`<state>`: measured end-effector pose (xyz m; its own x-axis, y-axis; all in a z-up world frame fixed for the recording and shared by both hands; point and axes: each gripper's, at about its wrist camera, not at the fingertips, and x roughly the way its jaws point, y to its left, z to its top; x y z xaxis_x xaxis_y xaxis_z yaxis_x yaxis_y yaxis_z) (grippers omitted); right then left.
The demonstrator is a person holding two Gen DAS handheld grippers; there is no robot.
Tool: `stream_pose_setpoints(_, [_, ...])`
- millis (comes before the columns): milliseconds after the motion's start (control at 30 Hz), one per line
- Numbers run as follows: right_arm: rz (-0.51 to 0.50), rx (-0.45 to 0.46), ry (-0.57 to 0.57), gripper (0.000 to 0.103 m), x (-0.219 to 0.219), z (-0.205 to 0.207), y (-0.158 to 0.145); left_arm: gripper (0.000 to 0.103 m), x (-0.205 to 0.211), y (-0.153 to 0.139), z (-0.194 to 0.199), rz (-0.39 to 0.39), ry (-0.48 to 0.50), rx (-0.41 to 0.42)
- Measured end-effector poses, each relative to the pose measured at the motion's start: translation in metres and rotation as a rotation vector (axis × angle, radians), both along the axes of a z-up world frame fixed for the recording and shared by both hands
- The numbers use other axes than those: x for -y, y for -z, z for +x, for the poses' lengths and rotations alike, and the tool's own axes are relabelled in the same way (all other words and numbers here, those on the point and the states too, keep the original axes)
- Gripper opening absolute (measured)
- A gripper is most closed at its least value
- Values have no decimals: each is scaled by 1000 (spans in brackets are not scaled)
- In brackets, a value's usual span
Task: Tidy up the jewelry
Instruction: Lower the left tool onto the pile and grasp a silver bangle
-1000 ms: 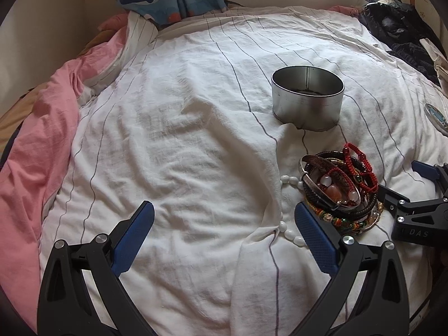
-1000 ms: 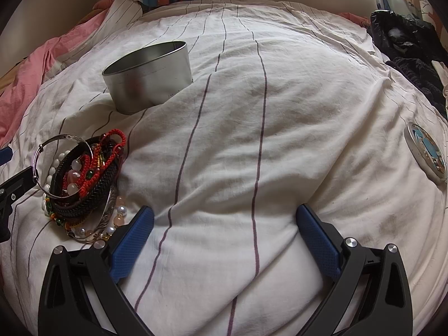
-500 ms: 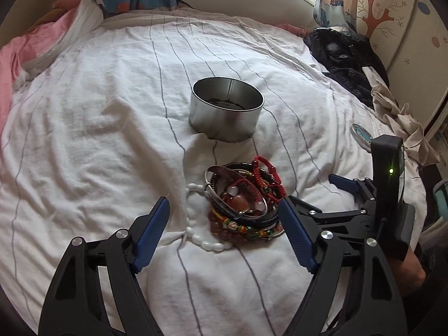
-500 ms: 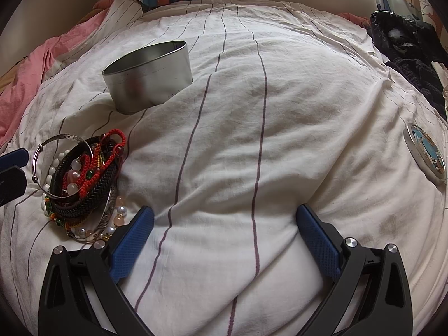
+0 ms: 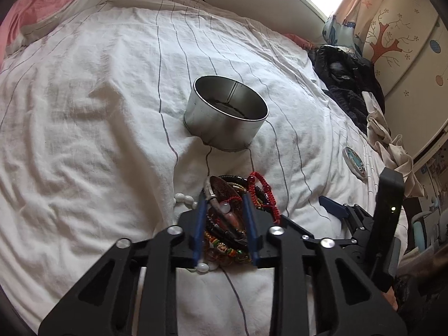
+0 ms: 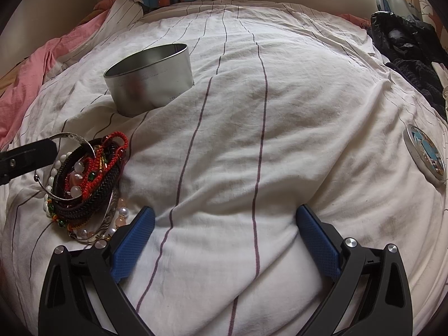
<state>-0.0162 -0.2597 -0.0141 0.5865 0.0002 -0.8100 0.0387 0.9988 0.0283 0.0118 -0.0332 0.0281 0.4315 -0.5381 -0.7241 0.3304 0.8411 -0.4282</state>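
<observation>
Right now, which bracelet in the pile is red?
The red braided cord bracelet, on the pile's side nearest the tin. The others are black, silver or beaded.

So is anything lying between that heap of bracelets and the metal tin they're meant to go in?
Nothing visible. Only bare striped sheet lies between the bracelet pile and the open tin. The left claw is already closed around part of the pile, and the tin's lid sits far off to the side.

Left wrist close over bracelets [image 5: 238,218]; right wrist farther (both see tin [image 6: 149,79]).
</observation>
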Motion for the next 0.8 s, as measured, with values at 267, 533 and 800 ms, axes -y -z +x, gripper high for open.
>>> stream_pose_setpoints(267, [390,148,-113,86,17,1,-29,4,-9,-20,-6,-35,24,53])
stream_pose_setpoints(533, [525,17,-244,63,-10,27,-15,4,-38,-34,-2,-81,-37,70])
stream_pose_setpoints(800, [465,-11,-282,40,-23,31,-10,5,-46,-39,-1,-98,-57,90])
